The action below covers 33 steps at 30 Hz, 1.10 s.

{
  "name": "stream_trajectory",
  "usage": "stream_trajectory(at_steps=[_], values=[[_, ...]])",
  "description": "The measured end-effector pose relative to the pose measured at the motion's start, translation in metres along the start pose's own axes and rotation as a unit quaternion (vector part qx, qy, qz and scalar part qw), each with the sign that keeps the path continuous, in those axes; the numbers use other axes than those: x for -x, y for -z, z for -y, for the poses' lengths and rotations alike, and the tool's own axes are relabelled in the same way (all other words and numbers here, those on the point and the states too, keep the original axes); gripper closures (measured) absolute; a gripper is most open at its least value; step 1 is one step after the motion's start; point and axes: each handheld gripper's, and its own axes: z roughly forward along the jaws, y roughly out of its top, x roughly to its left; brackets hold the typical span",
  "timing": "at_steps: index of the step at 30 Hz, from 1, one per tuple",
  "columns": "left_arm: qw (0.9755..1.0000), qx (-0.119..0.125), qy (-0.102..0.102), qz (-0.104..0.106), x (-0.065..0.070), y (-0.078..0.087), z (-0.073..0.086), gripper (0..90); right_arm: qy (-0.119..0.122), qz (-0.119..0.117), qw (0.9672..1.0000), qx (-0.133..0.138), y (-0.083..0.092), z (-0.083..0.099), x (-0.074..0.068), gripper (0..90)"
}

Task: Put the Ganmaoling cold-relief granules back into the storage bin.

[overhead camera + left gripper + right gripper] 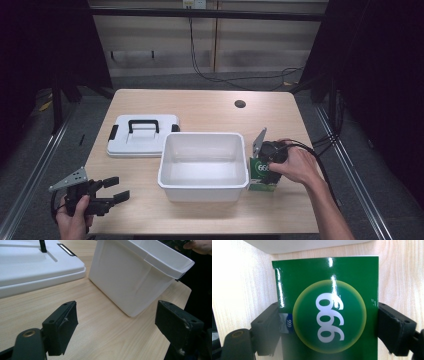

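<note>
My right gripper [266, 172] clamps the green box [328, 307] beside the white bin [203, 187], while my left gripper [114, 192] hangs open.

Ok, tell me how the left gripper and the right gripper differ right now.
The left gripper has its jaws spread wide with nothing between them, while the right gripper has its jaws pressed against the sides of the glossy green box. The left sits near the table's front corner, away from the white plastic tub; the right is just beside it. Both are hand-held with black jaws.
</note>
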Motion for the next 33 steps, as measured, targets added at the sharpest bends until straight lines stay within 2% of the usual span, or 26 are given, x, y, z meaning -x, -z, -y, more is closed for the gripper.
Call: stream_trajectory(at_steps=[2,5,6,14,15,24,25,27,33], values=[[1.0000,0.000,0.001,0.000,0.000,0.000,0.000,18.2,-0.008,-0.004,1.0000,-0.003,0.001,0.000,0.000,15.7],[1.0000,0.000,0.001,-0.001,0.000,0.000,0.000,18.2,-0.007,-0.006,1.0000,-0.001,0.001,0.002,0.001,15.7],[1.0000,0.001,-0.001,-0.002,0.000,0.000,0.000,18.2,-0.019,-0.006,0.9998,-0.003,0.003,0.002,0.000,15.7],[1.0000,0.002,0.002,-0.001,-0.001,0.000,0.000,18.2,-0.019,-0.006,0.9998,0.009,0.008,0.004,0.000,15.7],[1.0000,0.002,0.001,-0.001,-0.001,0.000,0.000,18.2,-0.026,-0.005,0.9996,0.007,0.009,0.005,0.000,15.7],[1.0000,0.001,0.001,0.000,0.000,0.000,0.000,18.2,-0.033,-0.001,0.9994,0.012,0.018,0.011,-0.002,15.7],[1.0000,0.002,0.001,0.000,-0.001,0.000,0.000,18.2,-0.028,0.000,0.9995,0.014,0.019,0.012,-0.001,15.7],[1.0000,0.002,0.001,0.000,-0.001,0.000,0.000,18.2,-0.035,0.001,0.9993,0.014,0.022,0.013,-0.002,15.7],[1.0000,0.002,-0.001,0.001,-0.001,0.000,0.000,18.2,-0.032,0.004,0.9993,0.017,0.028,0.014,0.000,15.8]])
